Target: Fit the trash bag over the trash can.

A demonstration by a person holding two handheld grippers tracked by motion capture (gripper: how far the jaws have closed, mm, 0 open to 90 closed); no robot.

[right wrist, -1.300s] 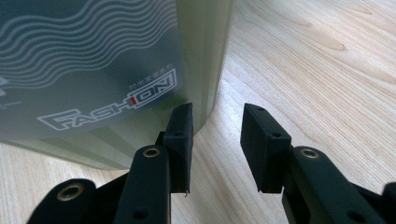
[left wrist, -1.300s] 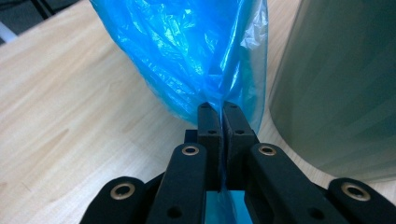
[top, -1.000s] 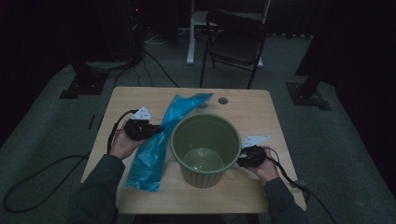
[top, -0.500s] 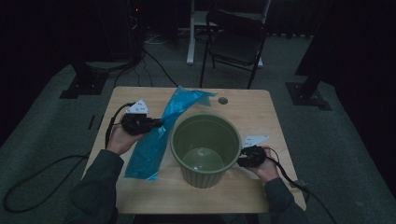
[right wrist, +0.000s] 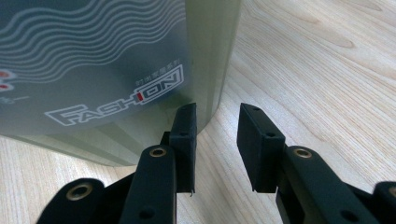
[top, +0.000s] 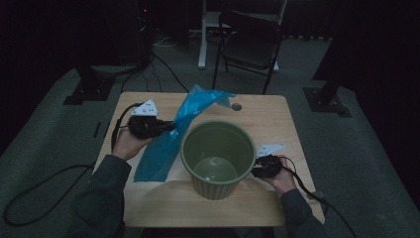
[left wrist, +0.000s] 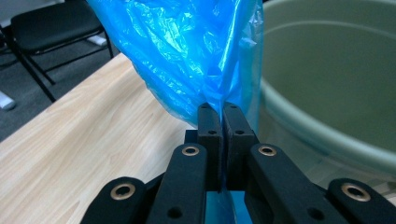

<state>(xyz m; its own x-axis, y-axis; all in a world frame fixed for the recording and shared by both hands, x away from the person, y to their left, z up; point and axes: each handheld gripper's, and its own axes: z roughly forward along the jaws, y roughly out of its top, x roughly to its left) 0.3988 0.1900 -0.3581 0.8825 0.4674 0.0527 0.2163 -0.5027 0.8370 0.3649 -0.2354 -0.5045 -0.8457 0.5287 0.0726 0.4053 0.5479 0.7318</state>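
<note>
A green plastic bin [top: 218, 158] stands upright on the wooden table [top: 277, 119], with "FASHION" printed on its wall [right wrist: 116, 98]. A blue plastic bag [top: 183, 124] stretches from the table's left front up toward the back, partly lifted. My left gripper [top: 168, 126] is shut on the bag [left wrist: 196, 60] just left of the bin's rim [left wrist: 327, 140]. My right gripper [top: 255, 171] rests low at the bin's right side; its jaws stand open with nothing between them [right wrist: 217, 126], one fingertip close to the bin's wall.
A small dark round mark or hole [top: 236, 106] sits near the table's back edge. A black folding chair [top: 250, 44] stands behind the table. Cables [top: 44, 183] trail from both grippers off the table's sides. Dark floor surrounds the table.
My left gripper has moved back and slightly up with the blue bag, lifting its upper end off the table. The right gripper has stayed beside the bin.
</note>
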